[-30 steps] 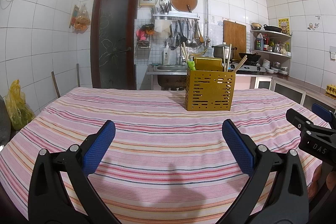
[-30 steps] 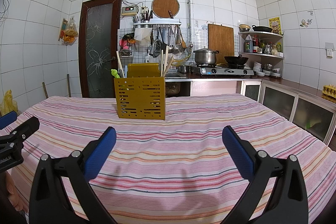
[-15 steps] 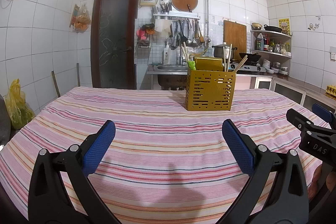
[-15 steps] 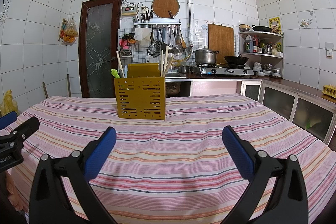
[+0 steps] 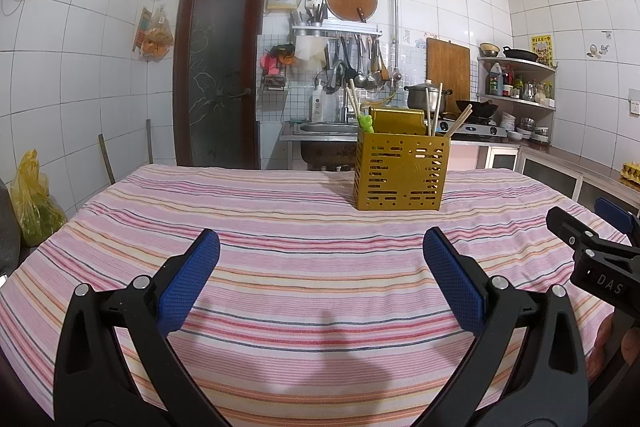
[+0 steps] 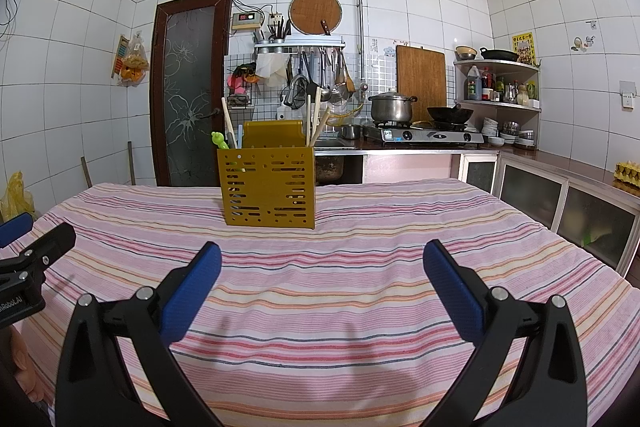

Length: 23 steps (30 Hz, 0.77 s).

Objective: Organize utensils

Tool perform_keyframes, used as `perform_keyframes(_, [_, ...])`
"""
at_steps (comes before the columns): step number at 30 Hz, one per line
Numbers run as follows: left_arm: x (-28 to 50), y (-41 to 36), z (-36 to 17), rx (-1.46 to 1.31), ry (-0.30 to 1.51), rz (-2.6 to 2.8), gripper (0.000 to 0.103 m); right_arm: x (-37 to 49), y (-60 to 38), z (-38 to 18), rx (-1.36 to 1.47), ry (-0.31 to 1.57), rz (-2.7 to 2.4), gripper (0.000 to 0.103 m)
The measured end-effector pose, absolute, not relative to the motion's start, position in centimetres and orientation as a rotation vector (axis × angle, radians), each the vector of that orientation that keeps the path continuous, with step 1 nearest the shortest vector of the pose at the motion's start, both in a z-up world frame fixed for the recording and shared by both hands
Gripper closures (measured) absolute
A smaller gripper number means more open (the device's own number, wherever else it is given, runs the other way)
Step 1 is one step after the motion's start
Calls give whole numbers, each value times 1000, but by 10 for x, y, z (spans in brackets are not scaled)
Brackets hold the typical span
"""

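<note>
A yellow slotted utensil holder (image 5: 402, 174) stands upright on the striped tablecloth (image 5: 280, 227), toward the far side; it also shows in the right wrist view (image 6: 269, 187). Chopsticks (image 5: 434, 111) and a green-topped utensil (image 5: 366, 124) stick up out of it. My left gripper (image 5: 320, 267) is open and empty, low over the cloth, well short of the holder. My right gripper (image 6: 322, 273) is open and empty too, beside the left one. The right gripper shows at the right edge of the left wrist view (image 5: 592, 247).
Behind the table is a sink counter (image 5: 320, 131) with hanging kitchen tools, a stove with a pot (image 6: 390, 107) and wok, and cabinets along the right wall (image 6: 560, 195). A yellow bag (image 5: 30, 199) sits at the left of the table.
</note>
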State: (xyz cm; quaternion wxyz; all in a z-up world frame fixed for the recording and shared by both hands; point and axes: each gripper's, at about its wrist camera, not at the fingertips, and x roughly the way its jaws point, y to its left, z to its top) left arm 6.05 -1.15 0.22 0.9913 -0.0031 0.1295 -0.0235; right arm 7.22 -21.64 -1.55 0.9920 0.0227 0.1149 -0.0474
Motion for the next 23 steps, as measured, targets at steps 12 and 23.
perform_keyframes(12, [61,-10,1,-9,263,-46,5,72,-216,-16,45,230,-95,5])
perform_keyframes(23, [65,-11,-3,-14,291,-45,5,72,-216,-16,45,230,-95,5])
